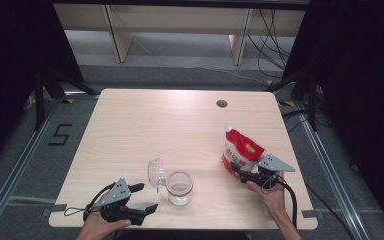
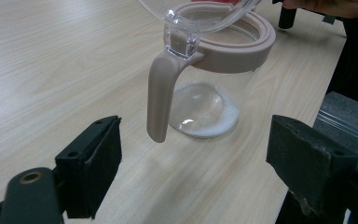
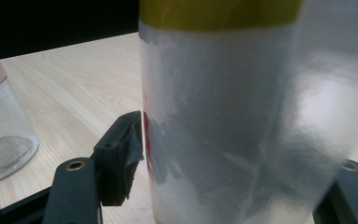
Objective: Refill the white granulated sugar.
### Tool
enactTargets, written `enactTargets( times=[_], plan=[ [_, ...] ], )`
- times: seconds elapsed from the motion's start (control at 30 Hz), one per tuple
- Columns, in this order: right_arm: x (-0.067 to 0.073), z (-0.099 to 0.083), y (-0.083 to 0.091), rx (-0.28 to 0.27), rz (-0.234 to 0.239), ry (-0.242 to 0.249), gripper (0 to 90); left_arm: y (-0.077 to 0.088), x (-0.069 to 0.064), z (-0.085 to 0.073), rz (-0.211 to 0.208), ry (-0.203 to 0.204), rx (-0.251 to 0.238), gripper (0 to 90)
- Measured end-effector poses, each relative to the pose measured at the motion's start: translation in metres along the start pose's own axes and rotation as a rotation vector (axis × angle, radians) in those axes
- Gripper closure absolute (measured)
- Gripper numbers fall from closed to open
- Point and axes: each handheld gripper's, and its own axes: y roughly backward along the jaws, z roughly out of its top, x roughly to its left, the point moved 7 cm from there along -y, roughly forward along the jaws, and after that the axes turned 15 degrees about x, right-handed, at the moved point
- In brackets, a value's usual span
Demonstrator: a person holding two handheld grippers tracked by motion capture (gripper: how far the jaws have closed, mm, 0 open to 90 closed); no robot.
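A: On a pale wooden desk (image 1: 145, 117), the right hand-held gripper (image 1: 242, 175) stands at the foot of a red-and-white pouch (image 1: 241, 152) near the right edge; is it gripping?

B: The pouch stands upright between the jaws; in the right gripper view the left pad (image 3: 129, 144) touches its side, the other pad is hidden behind the pouch; whether it is clamped I cannot tell.

A: And the left hand-held gripper (image 1: 145, 197)?

B: Open, jaws wide apart with nothing between them, held low at the near edge; it points toward a clear glass jar (image 1: 180, 187) just beside it.

A: The jar's condition?

B: Upright near the front middle of the desk, well apart from the pouch; its clear hinged lid (image 1: 156, 173) stands flipped open to the left; a pinkish collar (image 2: 242, 46) rings the mouth, a matching latch (image 2: 162, 95) hangs down its side.
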Motion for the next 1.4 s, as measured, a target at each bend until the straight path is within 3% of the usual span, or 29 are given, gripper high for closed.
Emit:
enactTargets(
  times=[0.07, 0.17, 0.23, 0.27, 0.37, 0.43, 0.5, 0.57, 0.63, 0.7, 0.73, 0.83, 0.93, 0.97, 1.1, 1.13, 1.17, 1.3, 1.33, 1.37, 1.4],
  plan=[
    [0.002, 0.0002, 0.0002, -0.002, 0.01, -0.025, 36.1, -0.0001, -0.0003, -0.0001, -0.001, 0.0, 0.001, 17.6],
    [-0.0005, 0.0029, -0.001, -0.033, 0.005, -0.003, 37.2, 0.0, 0.0001, -0.0003, 0.002, -0.006, 0.005, 17.6],
    [-0.0034, 0.0018, -0.0008, -0.017, -0.013, 0.027, 39.2, 0.0, -0.0005, 0.0, -0.001, -0.002, 0.001, 17.6],
    [0.0002, 0.0033, -0.0015, -0.034, 0.016, 0.004, 40.3, 0.0, -0.0003, 0.0, 0.0, -0.002, 0.001, 17.6],
    [-0.001, 0.0019, -0.0006, -0.021, -0.009, 0.001, 42.4, -0.0001, -0.0003, -0.0002, 0.0, -0.004, 0.003, 17.7],
    [-0.0023, 0.0036, -0.0019, -0.046, -0.03, 0.005, 43.7, -0.0005, -0.0017, -0.0007, -0.004, 0.019, 0.004, 17.7],
    [-0.0032, 0.004, -0.0015, -0.045, -0.026, 0.026, 43.9, -0.0006, -0.0018, -0.0005, -0.004, 0.018, 0.003, 17.7],
    [-0.0014, 0.0014, 0.0, -0.011, -0.013, 0.014, 43.9, -0.001, -0.0025, -0.0001, -0.008, 0.024, -0.002, 17.7],
    [-0.0009, 0.0013, -0.0003, -0.021, -0.004, -0.003, 43.7, -0.001, -0.0019, -0.0003, -0.01, 0.005, 0.002, 17.7],
    [-0.0005, 0.0027, -0.0015, -0.034, -0.005, -0.001, 43.7, -0.0014, -0.0026, -0.0005, -0.015, 0.014, 0.002, 17.7],
    [-0.0004, 0.0029, -0.0017, -0.034, 0.0, 0.009, 43.6, -0.0014, -0.0018, 0.0, -0.011, -0.003, 0.0, 17.7],
    [-0.0012, 0.0032, -0.0025, -0.042, -0.007, 0.016, 43.7, -0.0015, -0.0019, -0.0001, -0.013, -0.003, 0.001, 17.7],
    [-0.0052, 0.0051, -0.0035, -0.063, -0.017, 0.056, 43.3, -0.0018, -0.002, -0.0003, -0.014, -0.006, 0.002, 17.8],
    [-0.0028, 0.0043, -0.0043, -0.06, 0.001, 0.027, 43.4, -0.002, -0.0019, -0.0002, -0.014, -0.011, 0.003, 17.7],
    [-0.0032, 0.0053, -0.0056, -0.085, -0.013, 0.02, 43.3, -0.003, -0.0026, -0.0002, -0.016, -0.008, 0.001, 17.8],
    [-0.0007, 0.0023, -0.0046, -0.048, 0.021, 0.012, 43.3, -0.0031, -0.0028, -0.0002, -0.018, -0.008, 0.002, 17.8],
    [-0.0035, 0.0021, -0.0041, -0.046, -0.004, 0.033, 43.4, -0.0027, -0.002, -0.0022, -0.011, 0.0, 0.021, 17.8],
    [-0.0001, 0.0026, -0.0046, -0.055, 0.021, 0.002, 43.9, -0.0028, -0.0038, -0.0011, -0.021, 0.011, 0.008, 17.8],
    [-0.0022, 0.0046, -0.0057, -0.076, 0.008, 0.022, 44.2, -0.0026, -0.0033, -0.0012, -0.013, 0.007, 0.011, 17.8],
    [0.0, 0.0023, -0.0045, -0.049, 0.021, -0.002, 44.3, -0.0026, -0.0035, -0.0014, -0.013, 0.006, 0.013, 17.8],
    [-0.0019, 0.003, -0.0052, -0.064, 0.004, 0.015, 44.5, -0.0027, -0.0036, -0.0014, -0.015, 0.006, 0.013, 17.8]
  ],
)
